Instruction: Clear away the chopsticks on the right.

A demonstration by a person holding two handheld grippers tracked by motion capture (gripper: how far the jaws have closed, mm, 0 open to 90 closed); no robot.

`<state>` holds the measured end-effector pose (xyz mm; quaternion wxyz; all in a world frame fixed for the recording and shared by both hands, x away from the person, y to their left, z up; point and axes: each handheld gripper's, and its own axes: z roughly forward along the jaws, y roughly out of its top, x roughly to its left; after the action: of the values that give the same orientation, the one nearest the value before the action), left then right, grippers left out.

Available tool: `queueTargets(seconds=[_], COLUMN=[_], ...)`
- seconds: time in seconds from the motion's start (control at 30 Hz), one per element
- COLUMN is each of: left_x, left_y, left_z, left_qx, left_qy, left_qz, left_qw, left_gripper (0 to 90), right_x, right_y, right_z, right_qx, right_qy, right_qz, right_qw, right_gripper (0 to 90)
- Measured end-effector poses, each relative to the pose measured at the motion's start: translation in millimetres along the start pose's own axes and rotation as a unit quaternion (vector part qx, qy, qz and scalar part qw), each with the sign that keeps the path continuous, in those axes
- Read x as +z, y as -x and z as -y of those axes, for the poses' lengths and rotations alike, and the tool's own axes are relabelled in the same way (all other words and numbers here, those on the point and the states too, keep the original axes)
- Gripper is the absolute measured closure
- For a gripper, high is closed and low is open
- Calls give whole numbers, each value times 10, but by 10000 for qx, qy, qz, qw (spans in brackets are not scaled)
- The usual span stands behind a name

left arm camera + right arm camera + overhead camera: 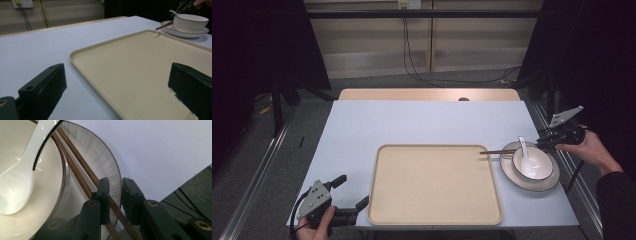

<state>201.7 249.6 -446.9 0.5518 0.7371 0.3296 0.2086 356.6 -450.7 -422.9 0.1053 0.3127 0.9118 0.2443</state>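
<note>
A white bowl point(543, 169) with a white spoon point(524, 149) in it stands on a grey-rimmed plate point(511, 176) at the table's right edge. Two brown chopsticks point(499, 150) lie across the plate's far side, tips over the corner of the beige tray point(387, 210). My right gripper point(543, 146) reaches in from the right. In the right gripper view its jaws point(115, 182) stand almost together, pinching a chopstick point(77, 157) beside the bowl point(50, 202). My left gripper point(352, 191) rests open at the tray's near left corner, with nothing between its jaws point(116, 72).
The tray point(125, 62) takes up the middle of the blue-grey table point(362, 125). Bowl point(190, 23), plate point(185, 33) and chopsticks point(163, 25) show far off in the left gripper view. Cables run across the floor behind the table.
</note>
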Motion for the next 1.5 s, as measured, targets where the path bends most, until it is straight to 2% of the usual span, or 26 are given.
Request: queueTargets(seconds=[0.17, 0.3, 0.5, 0.7, 0.77, 0.97, 1.07, 1.23, 1.27, 1.33, 1.37, 1.5], left_x=[-3, 4, 4, 5, 2, 6, 4, 7, 7, 8, 7, 1], left_y=[-3, 7, -3, -1, -4, 5, -3, 1, 2, 0, 3, 2], left_z=[1, 2, 1, 2, 3, 2, 3, 3, 3, 2, 0, -8], left_qx=[9, -37, 29, 18, 33, -41, -2, -42, -41, -33, -17, 100], left_qy=[3, 22, -36, -28, -43, 28, 1, 26, 24, 20, 27, 27], left_qz=[9, 18, 26, 52, 48, 35, 57, 49, 45, 49, 51, 83], left_qw=[10000, 10000, 10000, 10000, 10000, 10000, 10000, 10000, 10000, 10000, 10000, 9999], left_gripper=[17, 17, 18, 18, 18, 18, 18, 18, 18, 18, 18, 18], right_x=[33, 72, 152, 193, 212, 220, 218, 196, 179, 168, 139, 58], right_y=[-30, -36, -37, -46, -40, -45, -40, -31, -33, -25, -4, 11], right_z=[-41, -51, -88, -156, -160, -170, -170, -146, -143, -138, -131, -114], right_qx=[-215, -266, -373, -627, -715, -677, -675, -517, -417, -384, -362, -227], right_qy=[-65, -93, -101, -245, -220, -330, -338, -342, -354, -286, -117, -21], right_qz=[-106, -83, -80, -109, -84, -103, -104, -93, -91, -80, -90, -16], right_qw=[9997, 9996, 9992, 9977, 9972, 9971, 9971, 9980, 9985, 9988, 9992, 9997], right_gripper=[743, 724, 711, 790, 813, 845, 846, 848, 848, 848, 848, 848])
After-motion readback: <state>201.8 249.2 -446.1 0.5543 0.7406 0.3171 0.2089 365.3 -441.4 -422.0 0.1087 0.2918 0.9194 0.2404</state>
